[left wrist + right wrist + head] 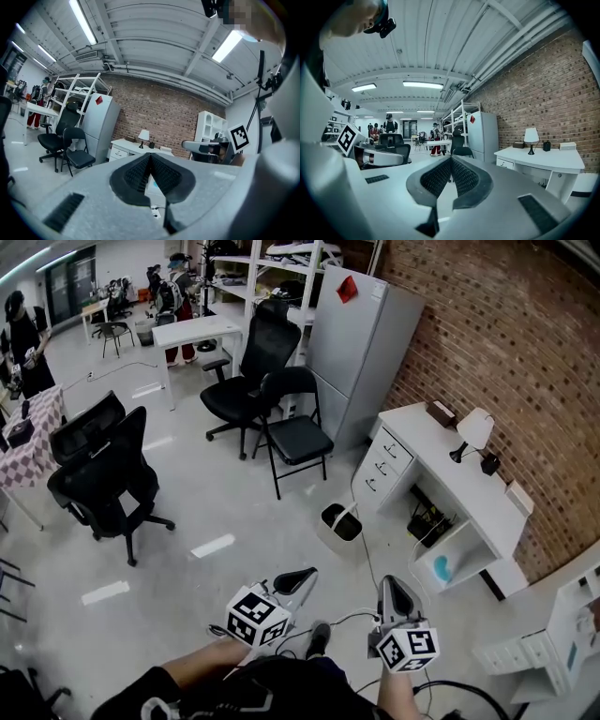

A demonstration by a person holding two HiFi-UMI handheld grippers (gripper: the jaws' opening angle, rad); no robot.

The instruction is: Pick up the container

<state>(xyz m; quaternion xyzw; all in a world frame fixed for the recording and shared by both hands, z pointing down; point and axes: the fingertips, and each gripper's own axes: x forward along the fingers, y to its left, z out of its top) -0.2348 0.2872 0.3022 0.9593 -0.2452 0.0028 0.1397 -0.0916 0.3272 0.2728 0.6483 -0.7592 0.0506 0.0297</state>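
Container (pixel 341 526), a white bin with a dark inside, stands upright on the grey floor (pixel 234 512), just left of the drawer end of the white counter (pixel 427 442) and farther off than both tools; a black chair (pixel 292 432) stands farther still, in front of the grey fridge (pixel 361 348); a lamp (pixel 473 432) sits on the counter by the brick wall (pixel 506 343); the left tool (pixel 307 575) and the right tool (pixel 390 585) are held near the person, well apart from the container, each with its jaws pressed together and nothing between them.
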